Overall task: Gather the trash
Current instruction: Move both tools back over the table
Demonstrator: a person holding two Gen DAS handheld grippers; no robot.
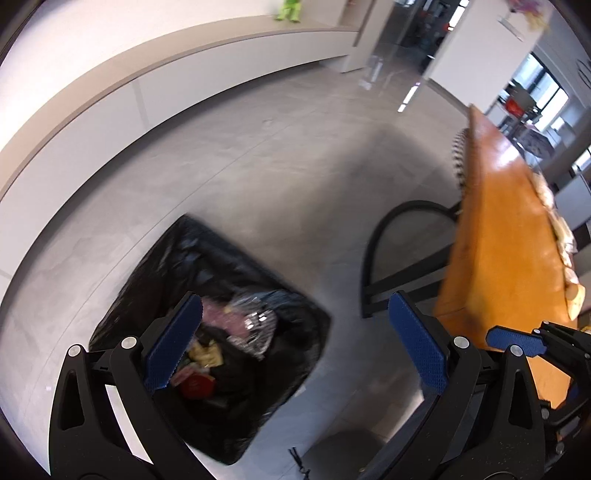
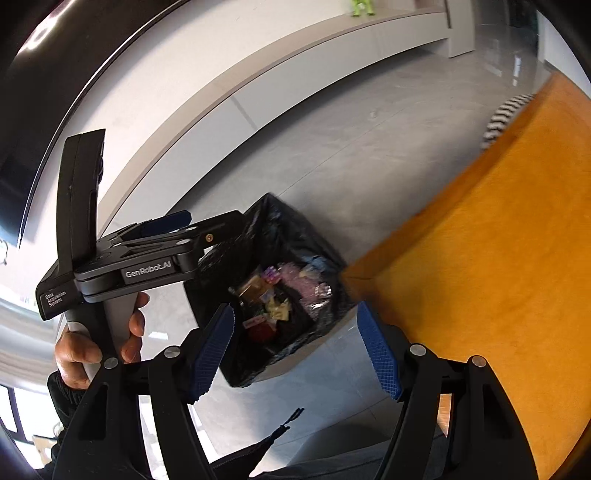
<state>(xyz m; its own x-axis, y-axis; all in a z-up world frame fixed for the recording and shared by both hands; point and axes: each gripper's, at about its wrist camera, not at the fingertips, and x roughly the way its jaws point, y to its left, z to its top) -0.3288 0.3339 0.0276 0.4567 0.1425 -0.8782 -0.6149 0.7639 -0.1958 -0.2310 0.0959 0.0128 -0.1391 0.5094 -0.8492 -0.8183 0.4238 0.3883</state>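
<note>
both grippers hover over the square bin lined with a black plastic bag (image 1: pixel 207 295), on the grey floor beside the orange wooden table (image 2: pixel 498 258). left gripper (image 1: pixel 295 347) and right gripper (image 2: pixel 299 350): fingers apart, empty. crumpled wrappers and foil (image 2: pixel 280 299) inside look light, soft, crinkly; likely best pinched at a fold.

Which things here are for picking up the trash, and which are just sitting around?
For the job:
- trash bin with black liner, wrappers inside
- left gripper, open, empty
- right gripper, open, empty

Just there:
- orange table
- green toy on the far ledge
- black chair by the table
</note>
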